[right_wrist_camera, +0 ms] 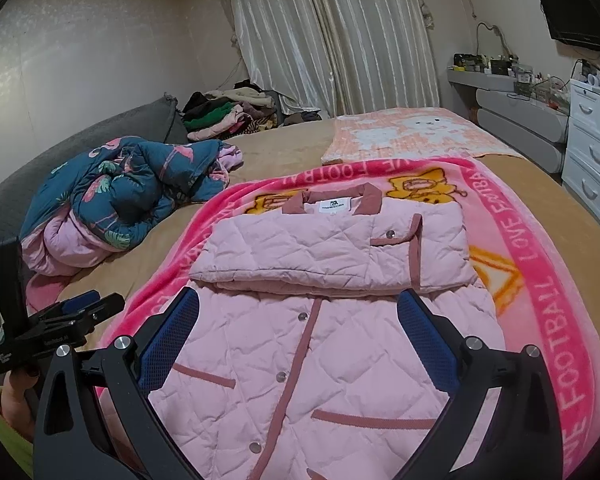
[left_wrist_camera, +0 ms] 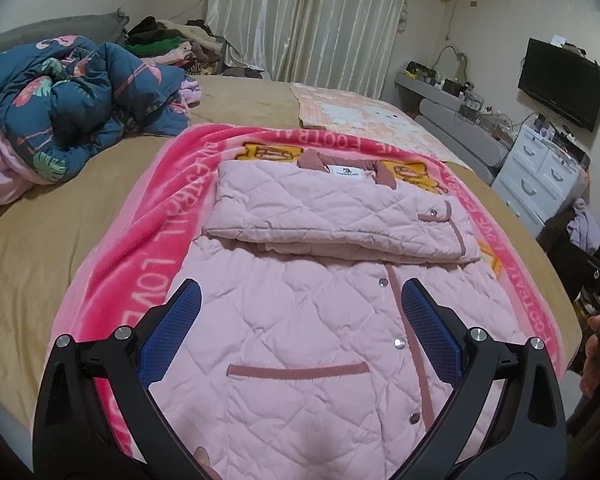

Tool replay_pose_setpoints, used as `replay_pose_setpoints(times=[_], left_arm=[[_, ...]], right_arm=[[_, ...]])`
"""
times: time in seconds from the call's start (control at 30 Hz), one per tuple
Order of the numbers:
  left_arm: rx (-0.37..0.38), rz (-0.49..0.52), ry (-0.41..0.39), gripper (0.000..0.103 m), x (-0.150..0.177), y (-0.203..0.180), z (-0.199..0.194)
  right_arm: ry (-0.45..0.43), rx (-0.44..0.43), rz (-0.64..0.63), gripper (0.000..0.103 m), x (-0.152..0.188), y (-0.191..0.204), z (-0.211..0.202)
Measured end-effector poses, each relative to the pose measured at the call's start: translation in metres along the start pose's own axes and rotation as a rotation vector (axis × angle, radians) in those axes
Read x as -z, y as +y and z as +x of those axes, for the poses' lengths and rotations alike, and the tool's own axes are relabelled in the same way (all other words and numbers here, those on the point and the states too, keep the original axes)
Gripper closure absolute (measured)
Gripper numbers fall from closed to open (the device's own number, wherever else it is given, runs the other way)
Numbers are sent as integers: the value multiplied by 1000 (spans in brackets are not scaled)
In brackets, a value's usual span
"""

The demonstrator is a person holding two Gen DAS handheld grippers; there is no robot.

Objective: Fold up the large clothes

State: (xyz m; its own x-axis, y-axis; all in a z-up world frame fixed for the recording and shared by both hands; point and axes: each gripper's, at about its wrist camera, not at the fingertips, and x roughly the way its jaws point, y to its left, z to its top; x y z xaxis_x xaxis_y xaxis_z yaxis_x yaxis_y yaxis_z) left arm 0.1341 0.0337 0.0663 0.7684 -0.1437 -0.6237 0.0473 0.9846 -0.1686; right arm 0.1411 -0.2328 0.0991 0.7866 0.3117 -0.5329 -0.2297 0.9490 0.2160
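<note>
At the far left a blue flamingo-print quilt (left_wrist_camera: 80,92) is lying bunched on the tan bed (left_wrist_camera: 40,248), well clear of the work. Beside it the pink football blanket (left_wrist_camera: 140,248) is spreading flat, and the pink quilted jacket (left_wrist_camera: 300,340) is resting on it, snaps up, collar (left_wrist_camera: 340,168) pointing away, with both sleeves already lying folded across the chest in a thick band (left_wrist_camera: 332,216). The left gripper (left_wrist_camera: 300,304) is hovering just above the lower left front with its jaws standing wide apart and gripping nothing; the right gripper (right_wrist_camera: 298,320) is doing the same over the lower right front, jaws likewise spread and empty. The step in hand is probably the hem-to-collar fold. To do it well, each claw should be dropping to its own bottom corner of the hem, which is lying below both views, pinching all padded layers together, then lifting evenly and laying the hem square against the collar, keeping the placket (right_wrist_camera: 300,344) straight so the sleeve band is not dragging askew. At the right the blanket's lettered border (right_wrist_camera: 556,320) is offering a line for squaring up.
</note>
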Motion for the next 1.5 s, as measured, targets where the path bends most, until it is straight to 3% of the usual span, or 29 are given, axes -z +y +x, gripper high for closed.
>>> replay_pose_setpoints(times=[0.73,1.5], left_arm=[[-50,36,90,9,51,6,12],[-108,-9,133,9,92,47,2]], right_arm=[[66,58,17,4,43,-30,-3],[150,65,-22,4,86,-27,-3]])
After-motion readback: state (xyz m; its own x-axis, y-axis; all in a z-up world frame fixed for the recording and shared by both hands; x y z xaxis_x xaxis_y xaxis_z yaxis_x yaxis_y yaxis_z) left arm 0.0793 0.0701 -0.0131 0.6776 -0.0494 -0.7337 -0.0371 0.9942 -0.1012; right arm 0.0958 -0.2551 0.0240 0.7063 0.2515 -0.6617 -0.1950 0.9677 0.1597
